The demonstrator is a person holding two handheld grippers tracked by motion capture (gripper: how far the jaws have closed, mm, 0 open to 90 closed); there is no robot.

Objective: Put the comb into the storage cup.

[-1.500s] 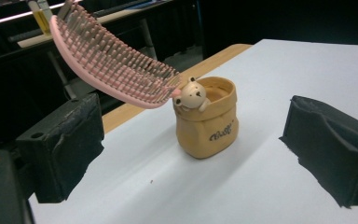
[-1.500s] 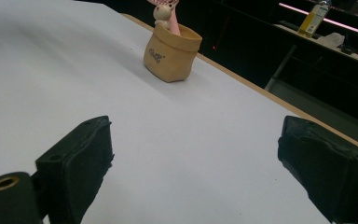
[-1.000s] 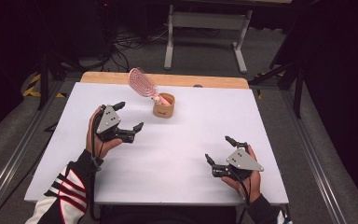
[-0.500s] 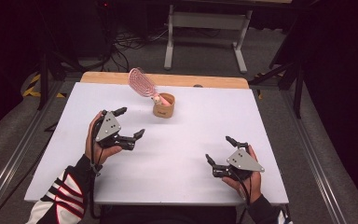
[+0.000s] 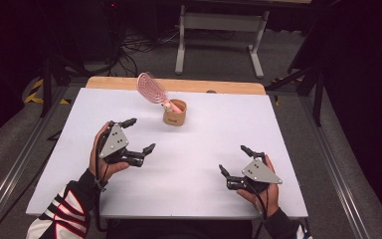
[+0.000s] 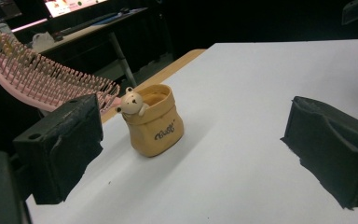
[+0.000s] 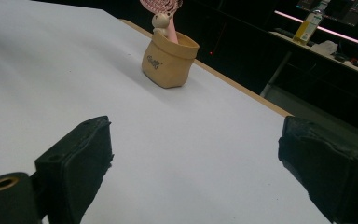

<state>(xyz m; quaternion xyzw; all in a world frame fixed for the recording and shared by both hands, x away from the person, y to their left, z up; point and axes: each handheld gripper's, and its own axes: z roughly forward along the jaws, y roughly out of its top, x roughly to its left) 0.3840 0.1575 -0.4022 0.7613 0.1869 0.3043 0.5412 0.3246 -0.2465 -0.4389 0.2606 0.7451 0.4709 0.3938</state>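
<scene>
A small tan cup [image 5: 175, 113] stands on the white desk [image 5: 194, 164], at about 12 o'clock from the desk's middle, near the far edge. A pink hairbrush [image 5: 151, 89] sticks out of it, leaning toward 10 o'clock. A tiny bear [image 6: 132, 101] hangs on the cup's rim; its print is too small to read. The left gripper [image 5: 137, 135] is at 8 o'clock from the cup, fingers spread wide, holding nothing. The right gripper [image 5: 234, 162], at 4 o'clock & farther off, has its fingers apart too, empty.
</scene>
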